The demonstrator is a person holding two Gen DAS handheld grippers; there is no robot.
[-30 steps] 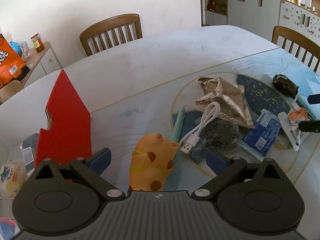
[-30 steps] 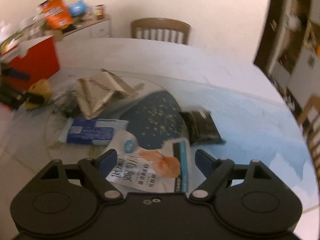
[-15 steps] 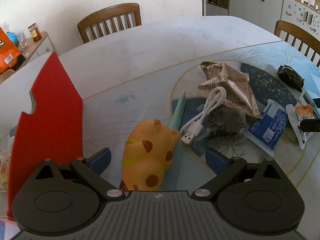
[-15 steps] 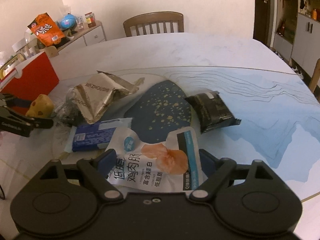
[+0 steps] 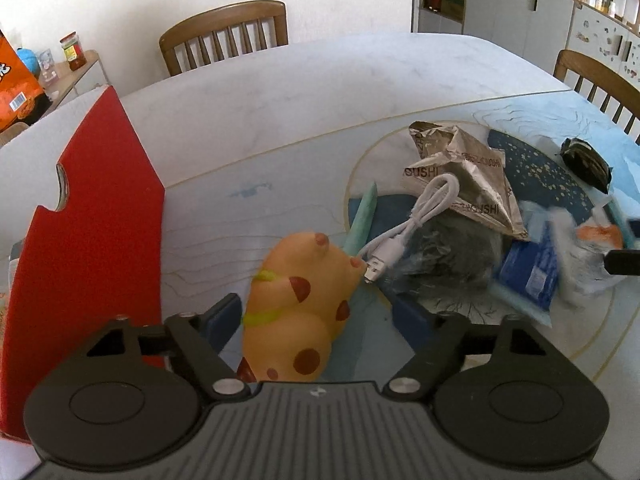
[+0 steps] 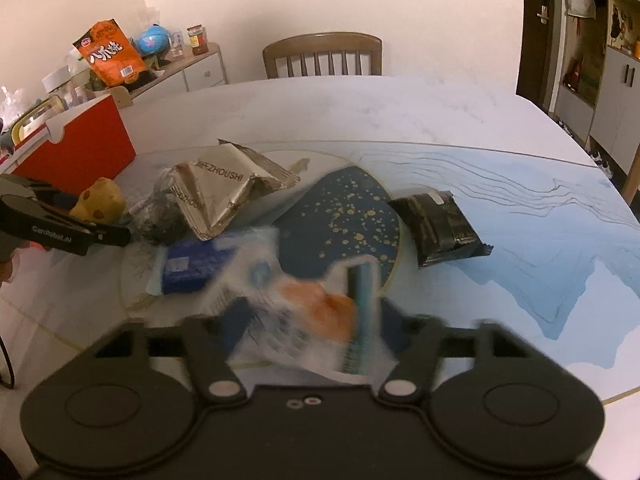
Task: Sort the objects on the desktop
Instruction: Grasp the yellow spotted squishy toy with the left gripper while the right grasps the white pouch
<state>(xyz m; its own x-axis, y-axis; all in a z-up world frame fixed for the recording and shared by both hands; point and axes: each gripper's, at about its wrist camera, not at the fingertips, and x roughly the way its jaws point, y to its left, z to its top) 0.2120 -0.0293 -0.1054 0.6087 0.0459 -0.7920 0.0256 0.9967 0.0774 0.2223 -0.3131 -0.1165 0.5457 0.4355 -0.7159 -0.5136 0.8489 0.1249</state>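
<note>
A soft yellow-orange toy (image 5: 296, 312) bears brown spots; a stiff cardboard box (image 5: 92, 240) is red; a round mat (image 6: 344, 220) is navy, gold-speckled.

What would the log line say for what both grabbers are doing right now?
left gripper: jaws closing around yellow spotted toy | right gripper: jaws closing around white snack pouch | red box: beside toy

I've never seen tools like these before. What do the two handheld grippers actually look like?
Both look alike: a ribbed dark grey body, two round black discs with silver pivot screws, and black link arms carrying blue finger pads. The left gripper shows this sharply; the right gripper is blurred. From the right camera, white lettering runs along the left one's side.
</note>
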